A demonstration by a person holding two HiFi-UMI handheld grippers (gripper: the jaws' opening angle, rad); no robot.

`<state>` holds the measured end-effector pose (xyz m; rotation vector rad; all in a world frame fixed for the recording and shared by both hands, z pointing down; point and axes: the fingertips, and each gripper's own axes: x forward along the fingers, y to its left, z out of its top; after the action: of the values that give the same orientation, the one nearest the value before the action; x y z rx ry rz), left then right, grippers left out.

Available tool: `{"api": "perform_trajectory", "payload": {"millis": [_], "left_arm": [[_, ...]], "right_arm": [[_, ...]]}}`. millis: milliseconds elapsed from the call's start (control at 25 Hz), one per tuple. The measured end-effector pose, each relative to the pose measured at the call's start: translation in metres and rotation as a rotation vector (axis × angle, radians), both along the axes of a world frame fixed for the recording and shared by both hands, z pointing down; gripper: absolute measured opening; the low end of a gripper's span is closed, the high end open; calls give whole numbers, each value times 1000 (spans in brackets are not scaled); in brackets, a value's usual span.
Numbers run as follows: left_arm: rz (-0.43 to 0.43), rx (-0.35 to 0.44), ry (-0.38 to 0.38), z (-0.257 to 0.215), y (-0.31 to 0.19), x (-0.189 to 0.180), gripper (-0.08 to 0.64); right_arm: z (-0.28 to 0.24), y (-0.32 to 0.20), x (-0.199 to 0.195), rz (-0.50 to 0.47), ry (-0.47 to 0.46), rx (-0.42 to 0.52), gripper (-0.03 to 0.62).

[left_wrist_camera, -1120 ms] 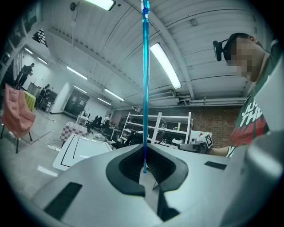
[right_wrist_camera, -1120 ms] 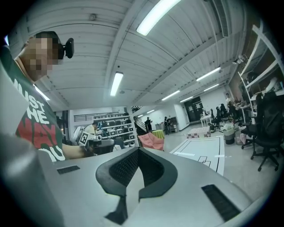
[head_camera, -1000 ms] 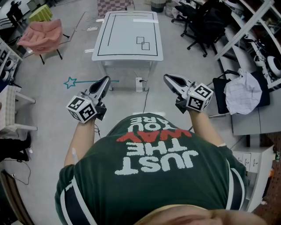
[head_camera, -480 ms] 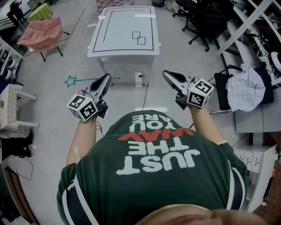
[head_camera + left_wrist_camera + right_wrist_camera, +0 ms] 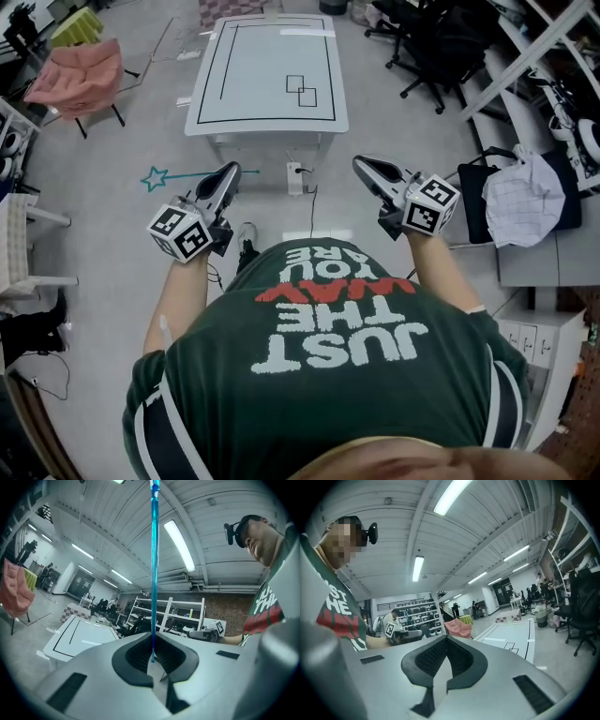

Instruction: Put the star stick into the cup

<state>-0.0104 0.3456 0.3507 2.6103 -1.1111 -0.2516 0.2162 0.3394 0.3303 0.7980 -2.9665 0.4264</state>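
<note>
the left gripper (image 5: 229,172) has its jaws pressed together on one end of the star stick (image 5: 192,173). this thin blue rod runs out sideways to the person's left, and its outlined star tip hangs over the floor, off the table's near left corner. the right gripper (image 5: 362,165) is closed too, with nothing between its jaws. both are held in front of the person's chest, pointing towards the white table (image 5: 258,84), which has a black outline and two small squares near its right edge.

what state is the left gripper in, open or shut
Shut: the left gripper pinches the star stick between closed jaws, seen in its own view.
</note>
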Motion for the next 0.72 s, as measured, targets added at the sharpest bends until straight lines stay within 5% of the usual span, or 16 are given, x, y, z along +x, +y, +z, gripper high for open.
{"api": "perform_trajectory", "payload": {"millis": [520, 720], "left_arm": [[207, -4, 10, -1, -251, -124, 18], [256, -29, 24, 2, -315, -147, 18]], "right_arm": [[-14, -219, -144, 142, 2, 2, 34], [-20, -277, -166, 193, 1, -2, 34]]}}
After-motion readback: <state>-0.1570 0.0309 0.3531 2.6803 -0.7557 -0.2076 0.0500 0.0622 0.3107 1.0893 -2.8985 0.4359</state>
